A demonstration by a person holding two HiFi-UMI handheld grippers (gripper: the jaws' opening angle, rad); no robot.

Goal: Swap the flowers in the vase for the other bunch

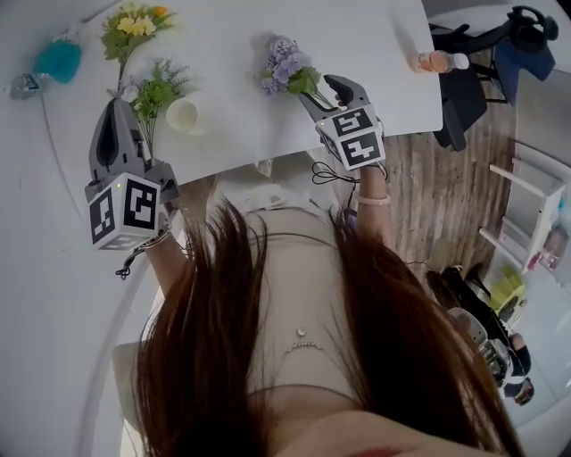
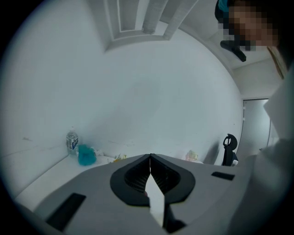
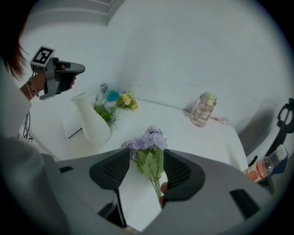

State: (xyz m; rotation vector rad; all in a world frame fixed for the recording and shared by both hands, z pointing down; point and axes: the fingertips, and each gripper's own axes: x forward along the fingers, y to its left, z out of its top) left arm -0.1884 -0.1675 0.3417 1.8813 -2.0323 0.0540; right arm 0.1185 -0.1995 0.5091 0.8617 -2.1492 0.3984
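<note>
3 flower bunches: purple bunch (image 1: pixel 287 64), yellow bunch (image 1: pixel 134 25), green bunch (image 1: pixel 157 89). 1 white vase (image 1: pixel 183 114). 2 bottles on desk (image 1: pixel 375 36): clear bottle (image 1: pixel 22 85) at 10 o'clock, pink bottle (image 1: pixel 437 61) at 1 o'clock. 1 teal object (image 1: pixel 59 59).

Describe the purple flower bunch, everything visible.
The purple flower bunch looks artificial: pale lilac blooms, green leaves below, thin green stems gathered together. It seems to lie on the white table near the front edge, blooms pointing away from the person, stems running back between the open jaws of the right hand-held gripper, close to one jaw.
</note>
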